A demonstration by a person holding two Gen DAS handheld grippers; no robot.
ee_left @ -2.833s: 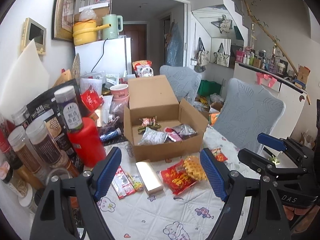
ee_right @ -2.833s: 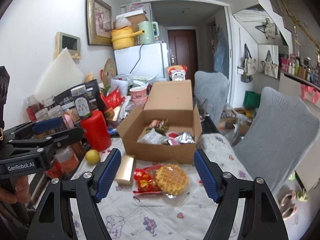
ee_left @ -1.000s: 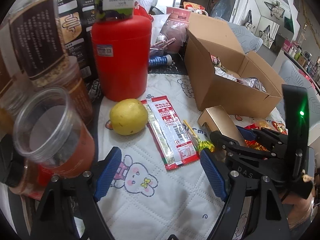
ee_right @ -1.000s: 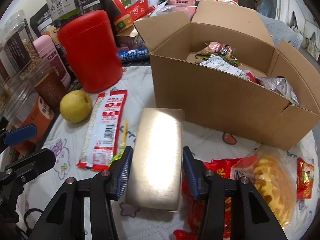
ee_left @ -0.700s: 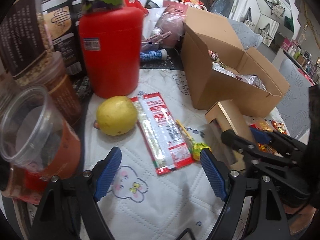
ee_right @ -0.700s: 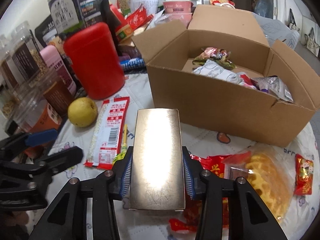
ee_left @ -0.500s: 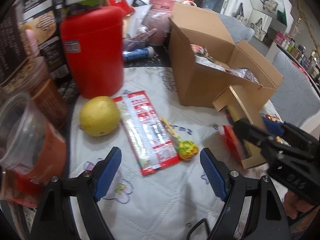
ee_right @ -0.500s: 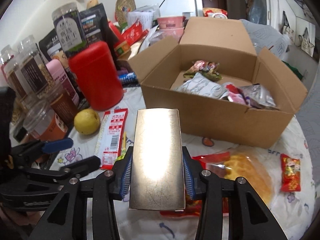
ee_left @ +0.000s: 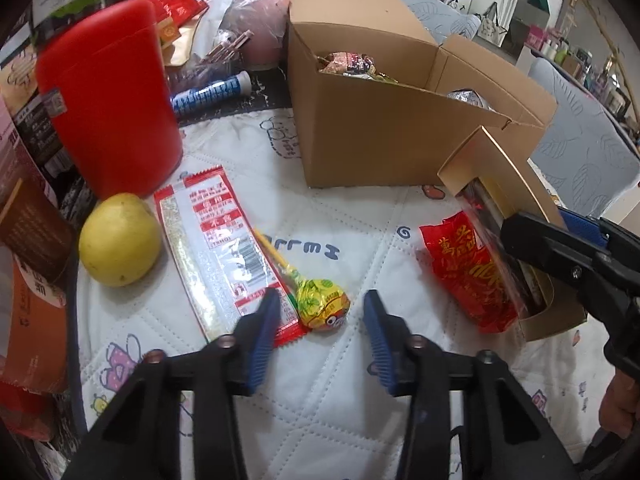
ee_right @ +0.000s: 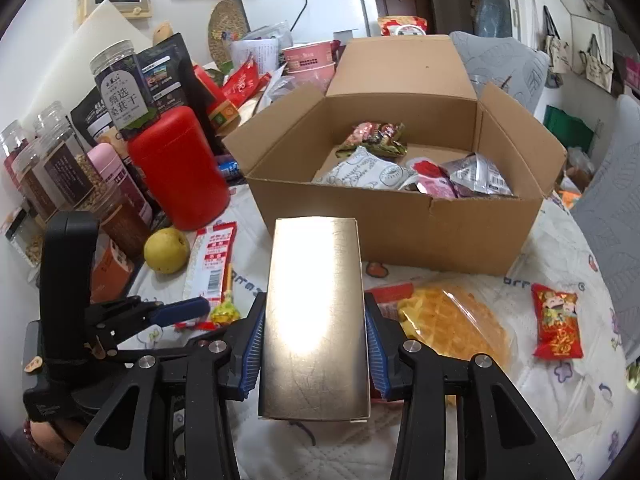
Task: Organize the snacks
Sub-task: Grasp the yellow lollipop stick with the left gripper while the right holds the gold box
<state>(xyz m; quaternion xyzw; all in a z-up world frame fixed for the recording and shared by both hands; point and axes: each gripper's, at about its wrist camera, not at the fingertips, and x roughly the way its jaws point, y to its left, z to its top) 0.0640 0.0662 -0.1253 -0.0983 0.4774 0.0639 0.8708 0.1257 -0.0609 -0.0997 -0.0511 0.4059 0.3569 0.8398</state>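
A white quilted cloth (ee_left: 320,400) printed with cartoon animals covers the table, and the far edge is crowded with jars (ee_right: 52,172), packets and cups in front of a white fridge (ee_right: 316,0). At the left stands a red canister (ee_left: 106,96), upright, with a yellow fruit (ee_left: 120,238) just beside its base. Next to the fruit lies a long red-and-white sachet (ee_left: 224,248), flat on the cloth, and a lollipop (ee_left: 320,302) in a yellow-green wrapper lies against the sachet's right edge. The left gripper (ee_left: 318,330) hangs low over the cloth with its blue pads apart, one on each side of the lollipop's head; the left pad overlaps the sachet's corner, and neither pad clearly touches the lollipop. Behind, in the middle, an open cardboard box (ee_right: 400,224) holds several snack packets (ee_right: 372,172). To the right of the lollipop lies a red bag (ee_left: 468,268). The right gripper (ee_right: 314,344) is clamped on a gold box (ee_right: 316,312), held clear of the cloth in front of the cardboard box, its open underside facing the left wrist camera. On the cloth beneath and to the right lie a wrapped waffle (ee_right: 452,320) and, well apart, a small red packet (ee_right: 556,320).
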